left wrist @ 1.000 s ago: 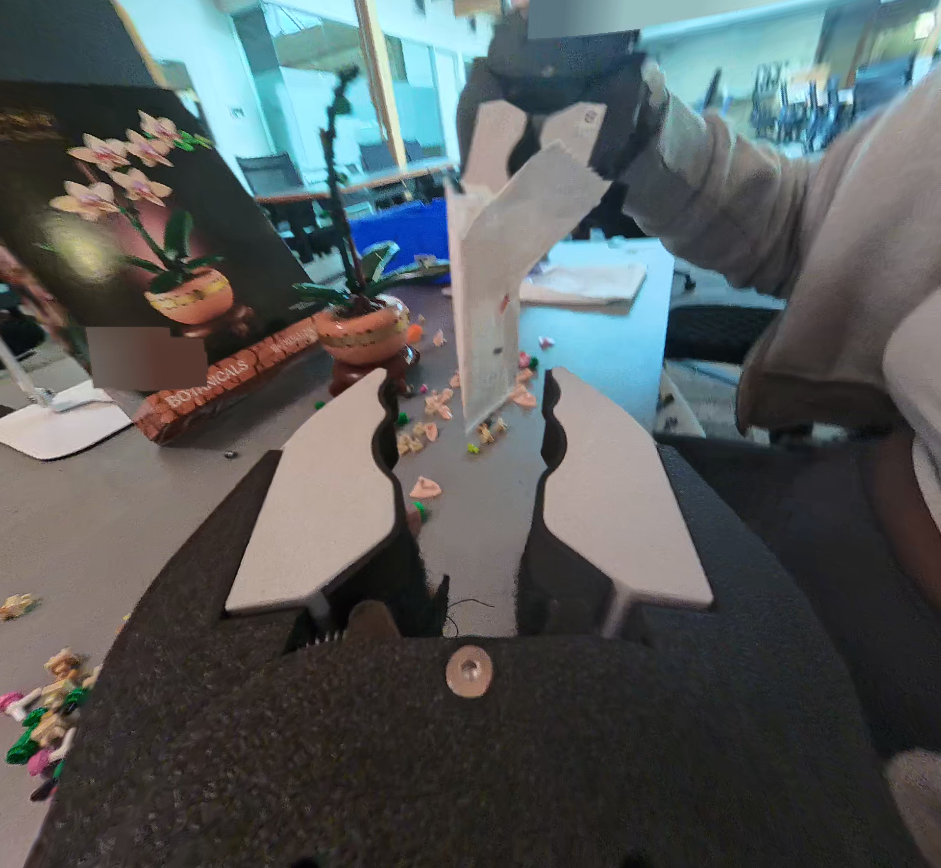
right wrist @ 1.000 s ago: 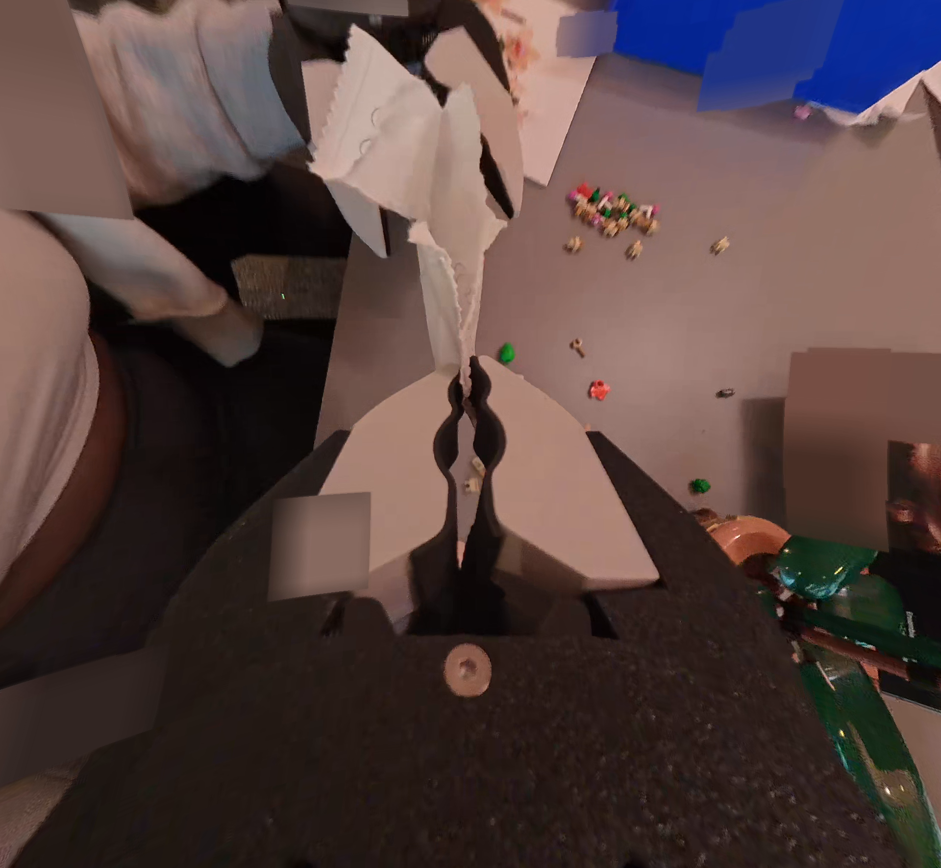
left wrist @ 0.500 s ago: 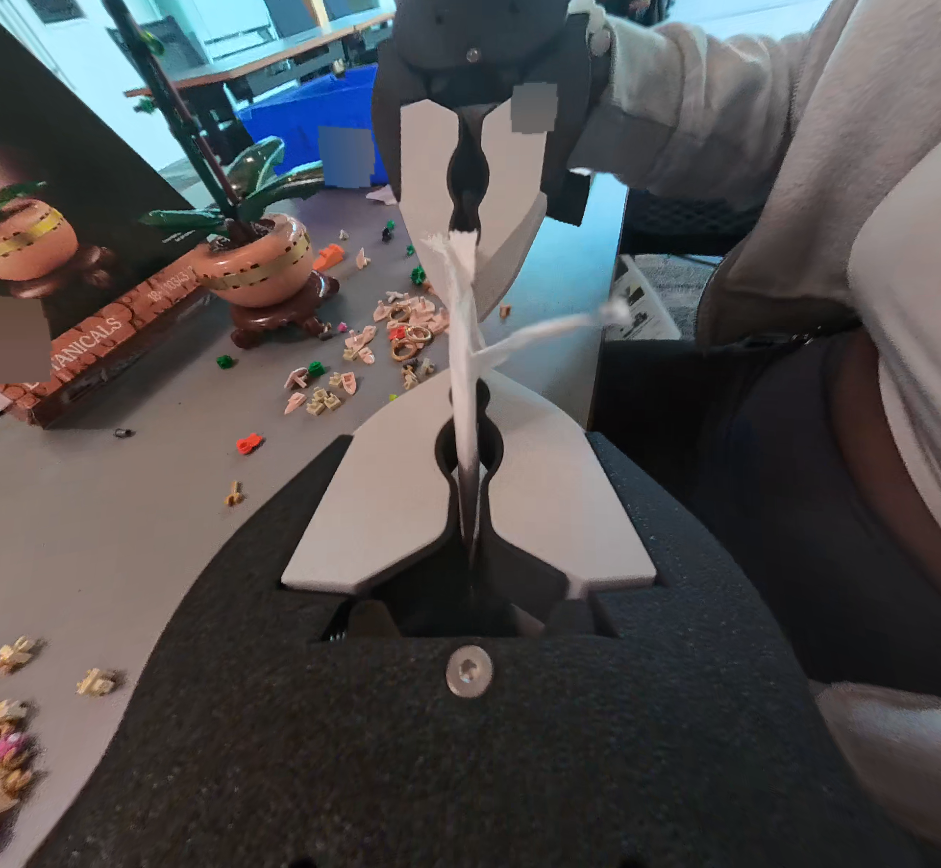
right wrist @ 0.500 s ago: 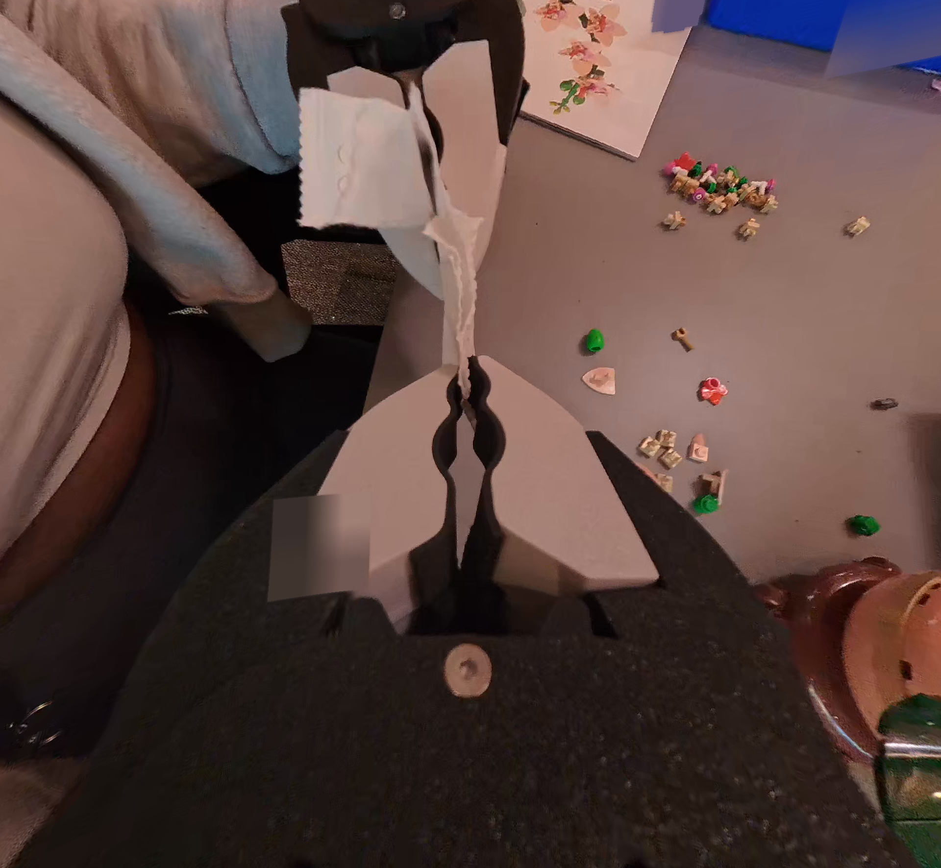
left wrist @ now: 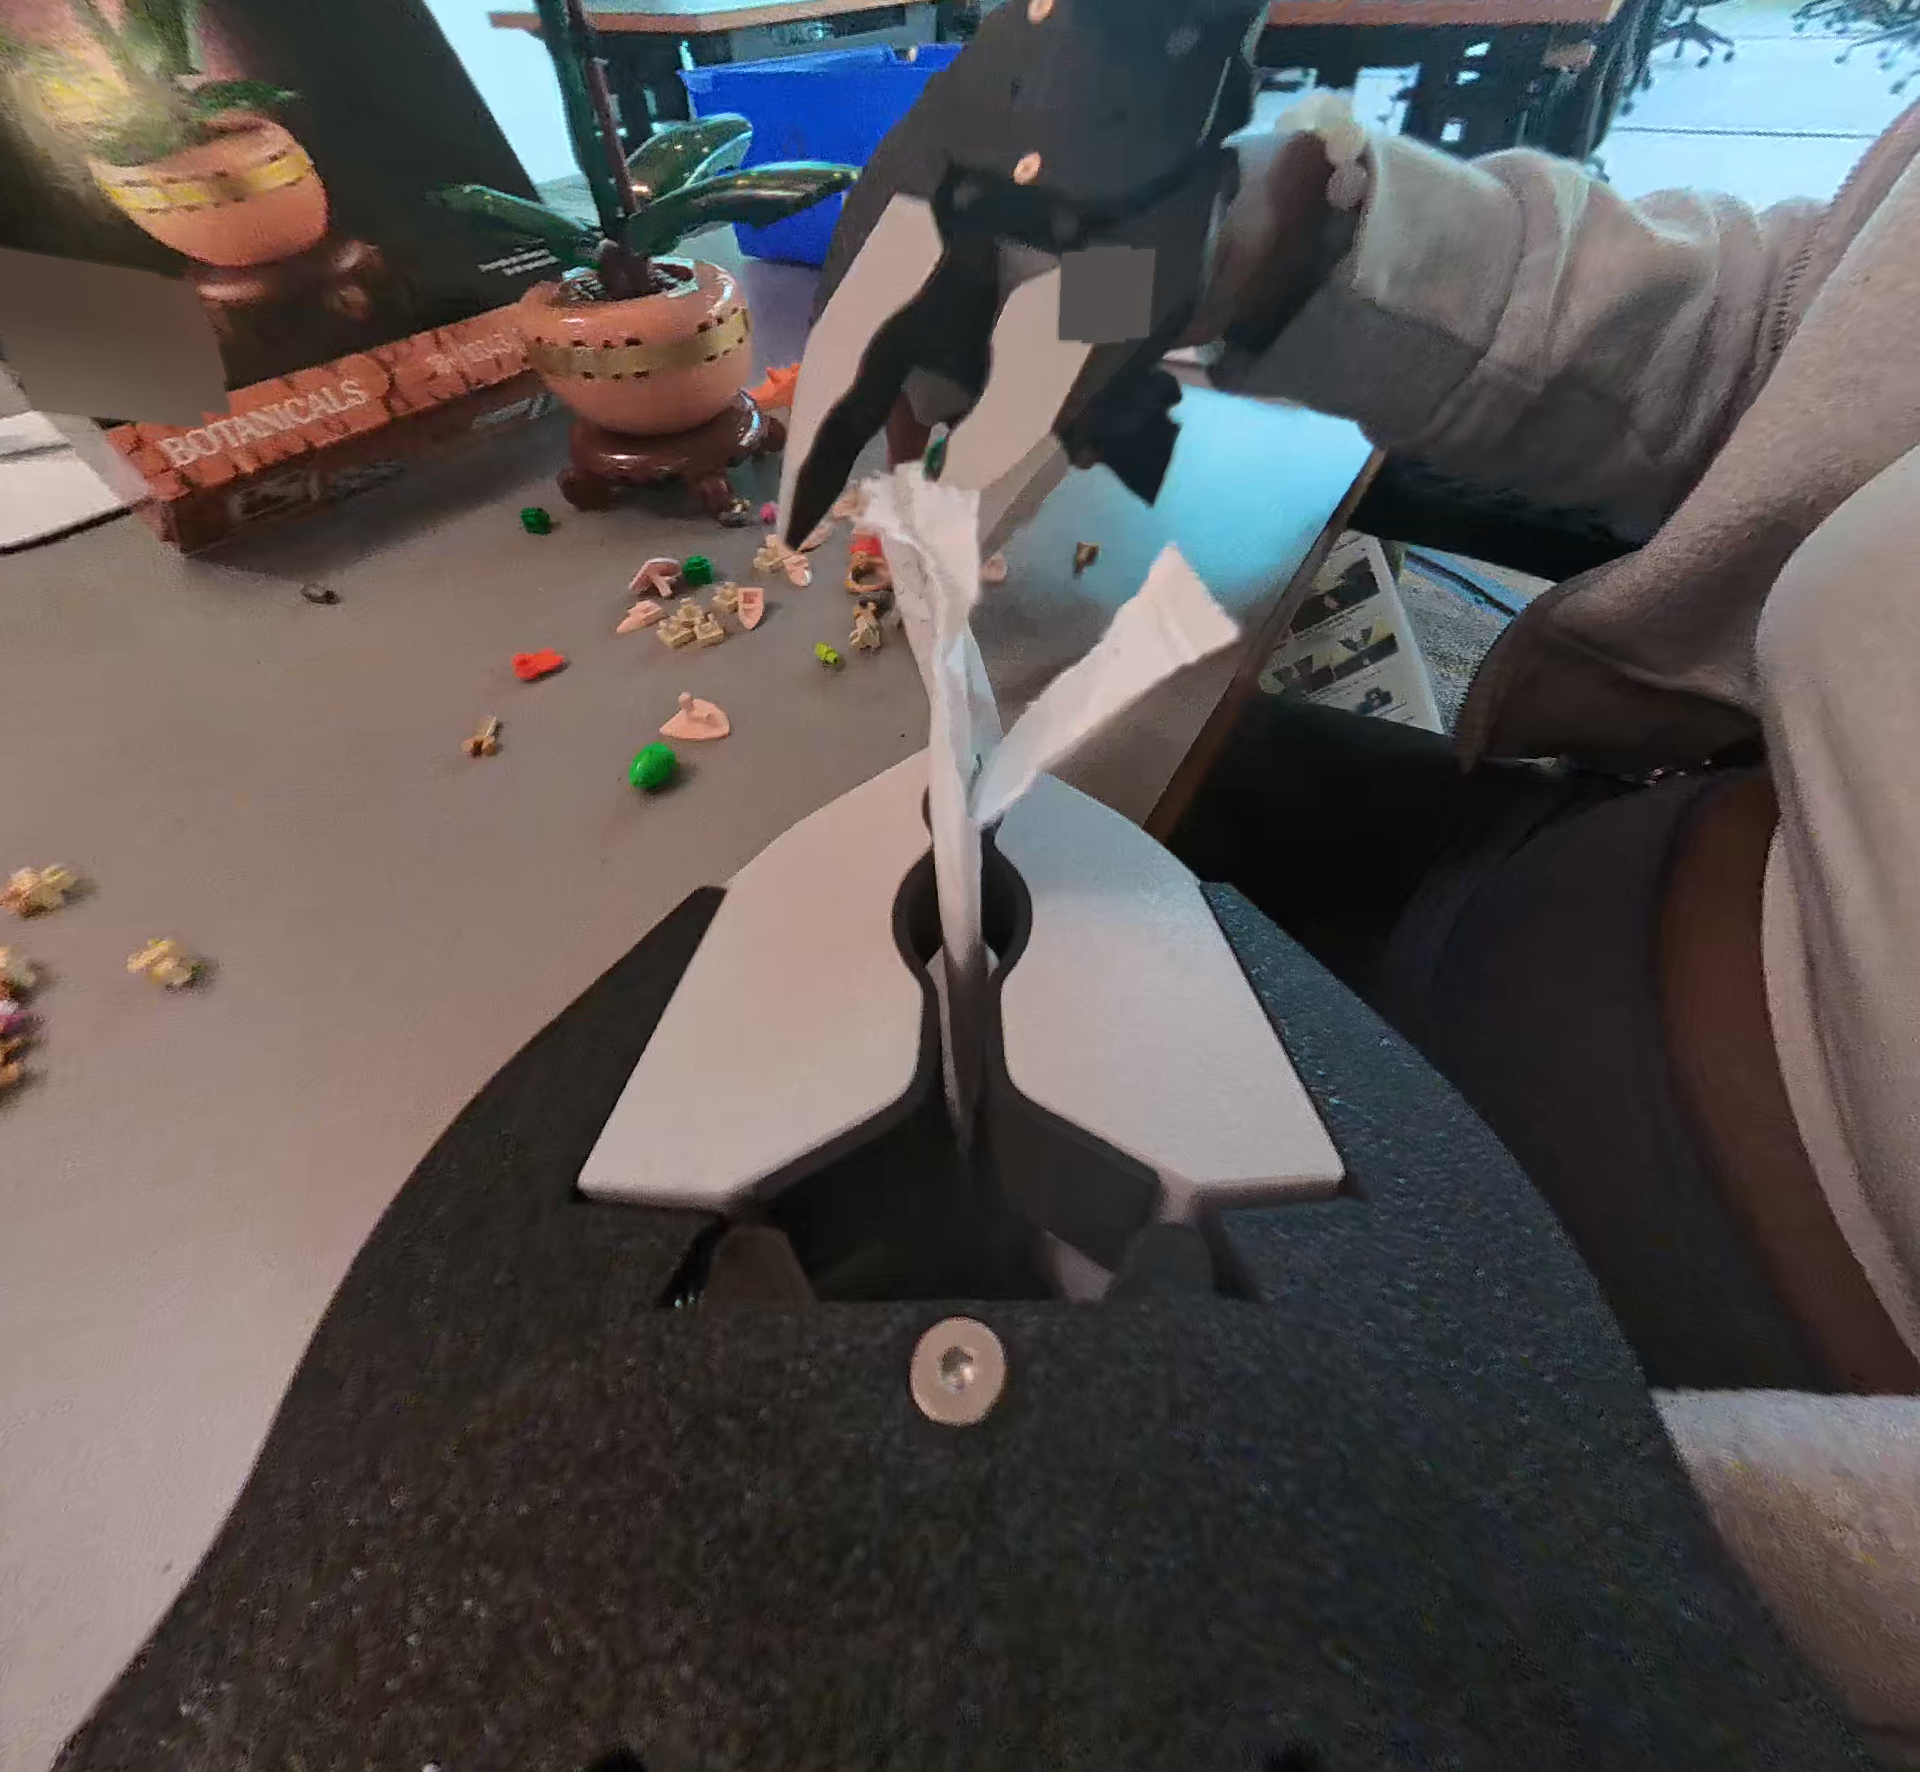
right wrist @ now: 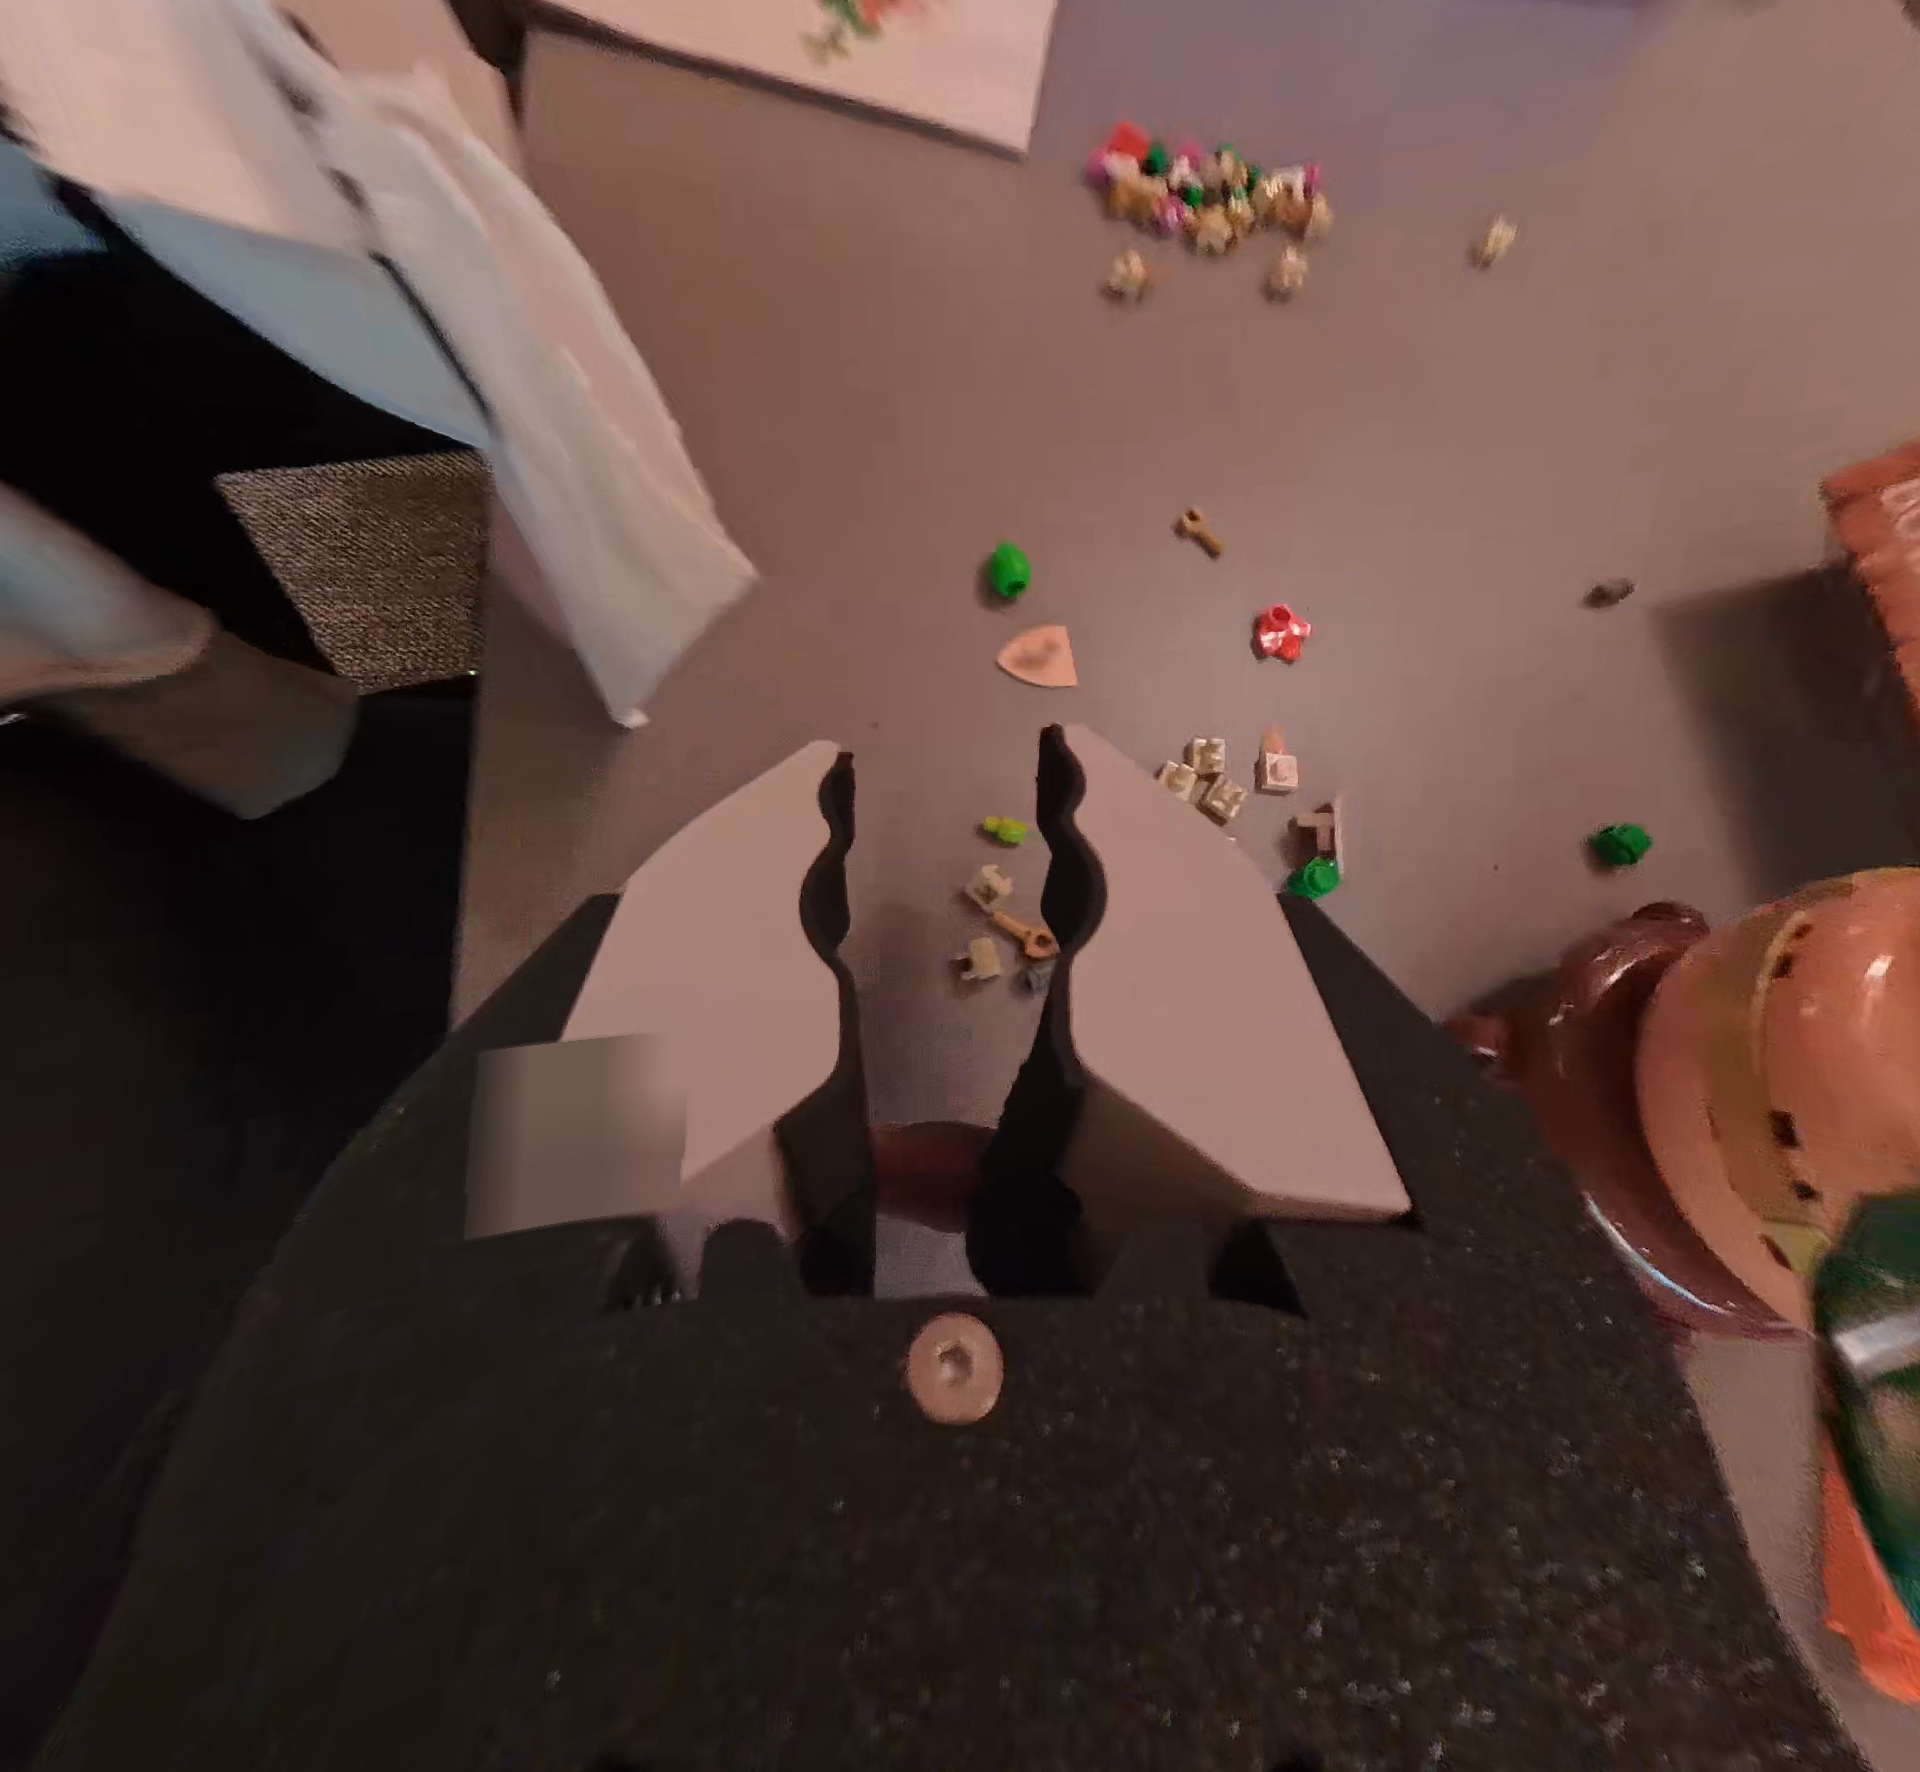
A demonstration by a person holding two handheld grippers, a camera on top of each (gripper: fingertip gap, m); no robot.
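The right gripper [right wrist: 943, 756] has let go of the torn white paper bag [left wrist: 951, 683] — its jaws, clamped on the paper half a second ago, now stand apart with nothing between them. The left gripper [left wrist: 961, 792] alone holds the bag, jaws closed on its lower end, pointing forward and slightly up. The right gripper tilts down over small loose bricks [right wrist: 1003, 922] on the grey surface [right wrist: 883, 372], beside the brick-built flowerpot [left wrist: 639, 340].

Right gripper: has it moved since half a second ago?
Yes. The right gripper let go of the paper bag, opened, and swung toward the pot.
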